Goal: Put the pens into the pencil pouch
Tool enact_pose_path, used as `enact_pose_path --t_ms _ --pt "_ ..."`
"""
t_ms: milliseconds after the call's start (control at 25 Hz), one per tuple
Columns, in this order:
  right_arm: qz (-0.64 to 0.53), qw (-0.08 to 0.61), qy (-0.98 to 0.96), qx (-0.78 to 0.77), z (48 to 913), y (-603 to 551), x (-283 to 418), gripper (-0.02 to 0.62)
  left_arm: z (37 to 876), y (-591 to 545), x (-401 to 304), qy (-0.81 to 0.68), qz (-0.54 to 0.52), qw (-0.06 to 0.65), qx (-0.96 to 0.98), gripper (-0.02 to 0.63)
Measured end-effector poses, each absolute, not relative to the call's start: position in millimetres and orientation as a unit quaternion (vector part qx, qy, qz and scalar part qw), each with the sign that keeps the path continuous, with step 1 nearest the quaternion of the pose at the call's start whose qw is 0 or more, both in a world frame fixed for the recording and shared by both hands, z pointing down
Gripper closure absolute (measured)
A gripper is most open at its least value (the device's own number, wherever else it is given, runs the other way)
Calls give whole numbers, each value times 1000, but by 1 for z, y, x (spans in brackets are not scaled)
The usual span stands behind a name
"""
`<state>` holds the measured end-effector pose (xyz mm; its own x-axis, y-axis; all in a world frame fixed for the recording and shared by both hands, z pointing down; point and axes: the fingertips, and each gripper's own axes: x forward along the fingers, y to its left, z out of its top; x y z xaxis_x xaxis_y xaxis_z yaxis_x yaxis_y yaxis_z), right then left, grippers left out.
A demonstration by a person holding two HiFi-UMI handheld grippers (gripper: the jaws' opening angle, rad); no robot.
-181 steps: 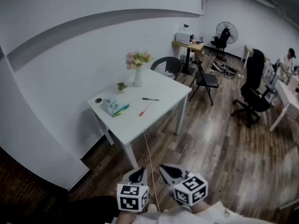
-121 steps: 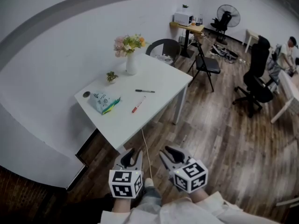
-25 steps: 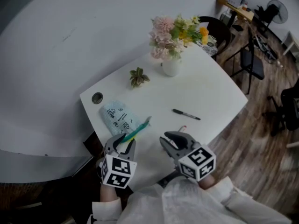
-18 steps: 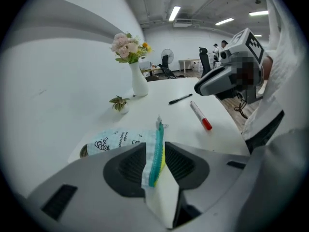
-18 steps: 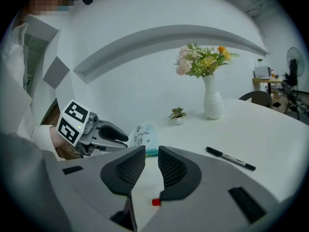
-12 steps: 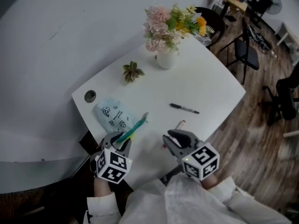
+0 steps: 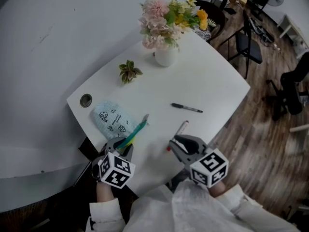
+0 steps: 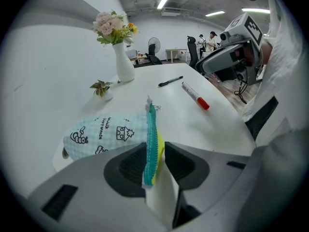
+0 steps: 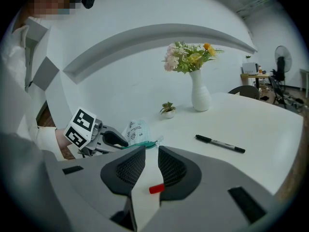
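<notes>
Teal zip edge of the pouch sits clamped in the left gripper at the counter edge; right gripper gapes over the red-capped pen.

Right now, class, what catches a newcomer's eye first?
The pale blue checked fabric pouch, near left on the white table, teal zip edge pinched in the left gripper. Then pastel flowers in a white vase at the far edge, and a red-capped white pen by the open right gripper.
</notes>
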<state>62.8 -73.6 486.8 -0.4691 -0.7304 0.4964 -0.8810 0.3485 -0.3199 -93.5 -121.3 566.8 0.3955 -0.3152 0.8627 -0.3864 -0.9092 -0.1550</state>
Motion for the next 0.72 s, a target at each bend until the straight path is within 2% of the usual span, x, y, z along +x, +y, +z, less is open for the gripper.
enact_pose_path --t_ms 360,720 --pt "290 143 -799 507 494 -66 56 517 566 -126 -95 -212 498 16 841 571" --pt "290 142 -807 494 495 -62 50 517 560 -110 -82 -212 454 75 862 575"
